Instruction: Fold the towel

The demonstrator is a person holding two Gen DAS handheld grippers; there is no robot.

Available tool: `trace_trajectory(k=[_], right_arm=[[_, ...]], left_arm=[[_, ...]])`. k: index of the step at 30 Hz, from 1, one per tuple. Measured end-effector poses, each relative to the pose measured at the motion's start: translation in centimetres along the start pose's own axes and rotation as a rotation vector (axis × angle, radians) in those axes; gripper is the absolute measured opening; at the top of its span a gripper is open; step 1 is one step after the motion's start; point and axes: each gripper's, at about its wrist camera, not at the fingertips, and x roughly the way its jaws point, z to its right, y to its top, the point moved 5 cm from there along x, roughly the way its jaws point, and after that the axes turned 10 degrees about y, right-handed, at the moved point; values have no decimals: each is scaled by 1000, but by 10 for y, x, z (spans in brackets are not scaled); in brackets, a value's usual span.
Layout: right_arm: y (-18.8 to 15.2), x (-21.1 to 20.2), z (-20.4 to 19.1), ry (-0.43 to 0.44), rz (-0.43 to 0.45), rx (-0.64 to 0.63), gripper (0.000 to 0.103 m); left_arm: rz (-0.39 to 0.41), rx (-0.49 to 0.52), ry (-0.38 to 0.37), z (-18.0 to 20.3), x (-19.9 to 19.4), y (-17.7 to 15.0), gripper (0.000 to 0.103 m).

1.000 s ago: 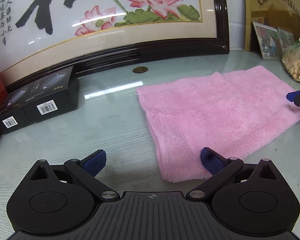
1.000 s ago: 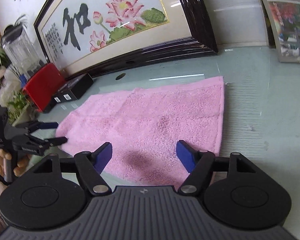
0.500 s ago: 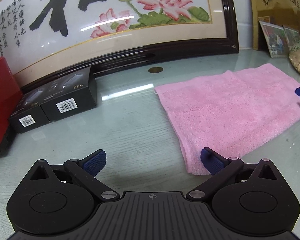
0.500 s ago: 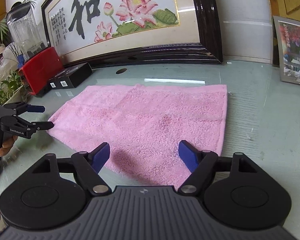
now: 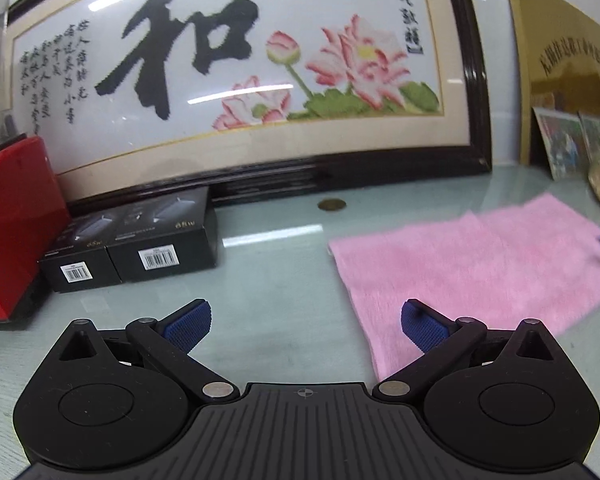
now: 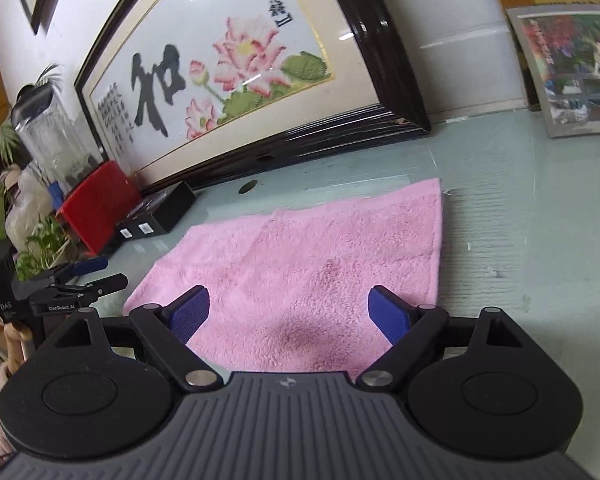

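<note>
right wrist: pink towel (image 6: 300, 256) flat, fingers (image 6: 190, 312) apart.

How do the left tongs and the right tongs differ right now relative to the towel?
The right tongs hang over the pink towel, with cloth filling the gap between their fingers; the left tongs are over bare glass table, only their right finger reaching the towel's edge. The right tongs face the towel's near right corner, the left tongs its left end. Both are open and hold nothing.
</note>
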Motion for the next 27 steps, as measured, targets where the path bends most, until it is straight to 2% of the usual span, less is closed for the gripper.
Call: trace_trajectory(k=[4,6,10,13,15,17,19,23,27], right_arm=[[-2,5,10,-25,-20,31,89],[-2,3,10,-24,-10,39,89],[4,-10,15,-3,63,78,90],[7,-14,21,14,75,123,91],[7,-12,26,3,68,152,91],[5,-8,29,-33,52,158,92],[6,-10,27,-24,68,147,92],[9,-19,30,-31,112,155,92],[10,-23,40,-125,126,141,92]], left_arm=[[-97,73,23,13,21,-7,103],[-102,79,25,12,22,-11,103],[-129,51,14,6,22,-13,103],[-106,14,48,0,21,-11,102],[-61,-9,78,-2,17,-6,102],[-34,-20,75,1,16,-1,102],[-21,-16,57,7,17,4,102],[-31,64,50,29,22,2,103],[-35,137,81,38,25,-5,103]])
